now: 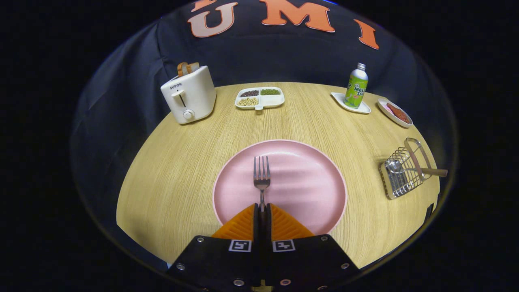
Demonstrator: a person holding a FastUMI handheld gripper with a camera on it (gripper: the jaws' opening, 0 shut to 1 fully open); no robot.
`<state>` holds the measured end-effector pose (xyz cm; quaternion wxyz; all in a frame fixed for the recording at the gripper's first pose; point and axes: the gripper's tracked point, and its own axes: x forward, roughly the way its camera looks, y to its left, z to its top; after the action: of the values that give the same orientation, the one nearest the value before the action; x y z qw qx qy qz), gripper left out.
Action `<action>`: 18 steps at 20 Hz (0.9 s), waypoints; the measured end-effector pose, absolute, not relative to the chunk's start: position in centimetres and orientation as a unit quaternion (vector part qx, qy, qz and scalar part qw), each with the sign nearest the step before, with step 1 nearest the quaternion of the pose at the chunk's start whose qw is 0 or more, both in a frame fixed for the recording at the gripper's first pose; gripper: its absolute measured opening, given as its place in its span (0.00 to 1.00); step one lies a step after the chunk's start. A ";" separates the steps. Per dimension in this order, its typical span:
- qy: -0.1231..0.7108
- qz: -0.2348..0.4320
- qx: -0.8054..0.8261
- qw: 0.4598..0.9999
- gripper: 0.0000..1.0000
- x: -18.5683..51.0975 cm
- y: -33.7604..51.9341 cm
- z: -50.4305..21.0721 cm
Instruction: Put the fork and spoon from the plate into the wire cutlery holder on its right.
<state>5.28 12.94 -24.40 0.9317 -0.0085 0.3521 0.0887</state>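
A metal fork (262, 175) lies over the pink plate (308, 182), tines pointing away from me. My gripper (262, 207) is shut on the fork's handle, its two orange fingers (243, 223) pressed together with the handle between them. To the right of the plate stands the wire cutlery holder (403, 170), lying tilted near the table's edge. A spoon (395, 166) with a wooden handle rests inside it, bowl toward the plate and handle sticking out to the right.
A white toaster (189, 96) with bread stands at the back left. A divided dish of beans (259, 98) sits at the back middle. A green bottle (356, 86) on a small tray and a dish with food (395, 112) are at the back right.
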 end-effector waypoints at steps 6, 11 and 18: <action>0.350 0.088 -0.004 0.932 0.05 5.4 8.8 -20.6; 0.344 0.064 -0.002 0.937 0.05 6.1 3.1 -16.4; 0.372 0.048 -0.022 0.927 0.05 5.2 -4.4 -13.2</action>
<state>5.24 -4.35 -13.15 0.9266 -0.0220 0.3724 0.0477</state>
